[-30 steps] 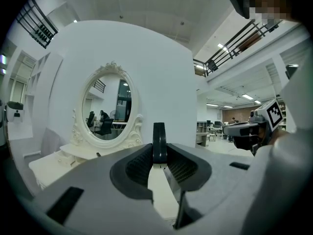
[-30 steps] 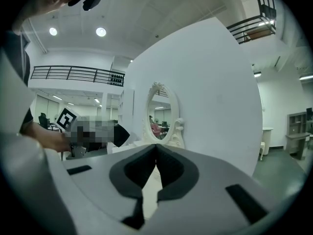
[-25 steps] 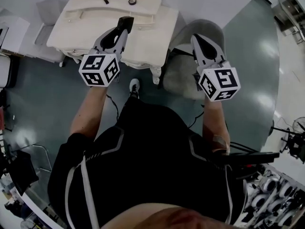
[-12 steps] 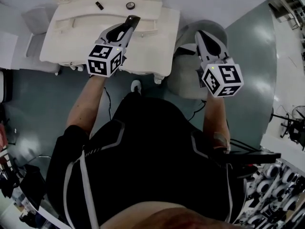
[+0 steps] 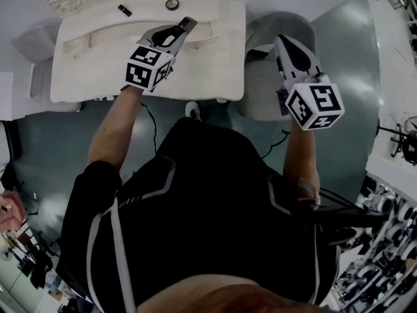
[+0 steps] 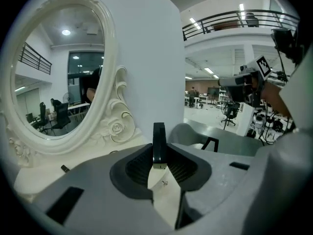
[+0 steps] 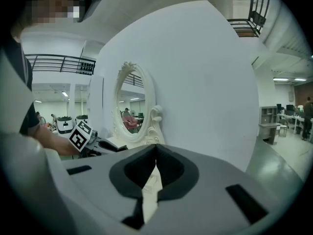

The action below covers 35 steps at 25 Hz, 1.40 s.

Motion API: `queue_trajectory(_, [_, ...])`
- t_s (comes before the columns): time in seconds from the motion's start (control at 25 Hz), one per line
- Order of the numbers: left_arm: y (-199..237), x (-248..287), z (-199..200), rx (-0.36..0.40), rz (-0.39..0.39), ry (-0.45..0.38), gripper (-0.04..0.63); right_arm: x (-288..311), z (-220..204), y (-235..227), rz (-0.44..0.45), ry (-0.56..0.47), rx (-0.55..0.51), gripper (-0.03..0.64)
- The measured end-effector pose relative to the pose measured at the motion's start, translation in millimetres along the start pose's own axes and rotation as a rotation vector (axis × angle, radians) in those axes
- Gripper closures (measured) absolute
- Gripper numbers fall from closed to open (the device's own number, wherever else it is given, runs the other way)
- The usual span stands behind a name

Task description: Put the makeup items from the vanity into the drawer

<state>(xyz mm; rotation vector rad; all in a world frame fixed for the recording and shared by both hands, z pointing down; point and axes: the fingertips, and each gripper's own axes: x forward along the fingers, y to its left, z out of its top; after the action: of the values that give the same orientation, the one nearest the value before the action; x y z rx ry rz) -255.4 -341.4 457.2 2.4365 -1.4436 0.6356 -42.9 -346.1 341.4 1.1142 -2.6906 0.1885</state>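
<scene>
The cream vanity [image 5: 91, 64] fills the top of the head view. On its back part lie a small dark tube [image 5: 123, 10] and a round dark-rimmed item [image 5: 171, 4]. My left gripper [image 5: 182, 29] hangs over the vanity top, right of centre, shut on a slim black item [image 5: 187, 23] that stands upright between its jaws [image 6: 159, 141]. My right gripper [image 5: 281, 42] is off the vanity's right side, above a grey stool [image 5: 260, 83], shut with nothing in it [image 7: 155, 153]. No open drawer shows.
An oval mirror in a carved cream frame [image 6: 105, 58] stands at the vanity's back against a white wall [image 7: 205, 82]. The floor around the vanity is dark grey-green. Shelves of gear stand at the lower right [image 5: 384, 220]. The person's torso fills the lower head view.
The person has stepped closer to the vanity. The left gripper has moved forward over the tabletop with the black item in it. The right gripper stays by the stool.
</scene>
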Motion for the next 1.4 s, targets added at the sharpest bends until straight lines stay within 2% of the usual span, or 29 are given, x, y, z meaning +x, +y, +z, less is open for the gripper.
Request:
queue_trajectory(0.28, [15.6,47.2,-32.9,0.135,-0.143,0.126,0.505,4.9,-11.9,-12.7,-0.120,0.017,0.056,0.612])
queue_trajectory(0.44, [16.6,68.3,-48.6,0.188,-0.201,0.182,0.505,-3.8,-20.0,-15.6,-0.144,0.039,0.093,0.612])
queue_trajectory(0.6, [16.9,90.1,-69.6,0.292,-0.238,0.271,0.505,-17.8,-13.3,-24.3,-0.172,0.042,0.084,0.612])
queue_trajectory(0.68, [17.3,101.0,-77.3,0.297,-0.262,0.299,0.505,-25.4,-15.4,-29.1,-0.190,0.048,0.077,0.612])
queue_trajectory(0.84, [14.3,117.7,-92.4,0.281,-0.295,0.345,0.505,-35.0,-21.3,-27.8,-0.170,0.060,0.061,0.612])
queue_trajectory(1.08, [6.8,137.3,-99.2,0.355,-0.333,0.377,0.505,-41.8,-35.6,-39.4,-0.220,0.087,0.081,0.611])
queue_trajectory(1.28, [6.2,143.2,-117.0,0.418,-0.362,0.462,0.505,-44.2,-41.6,-44.8,-0.241,0.104,0.093,0.611])
queue_trajectory(1.4, [6.0,146.0,-121.4,0.413,-0.374,0.478,0.505,-47.5,-43.1,-48.2,-0.257,0.115,0.084,0.612])
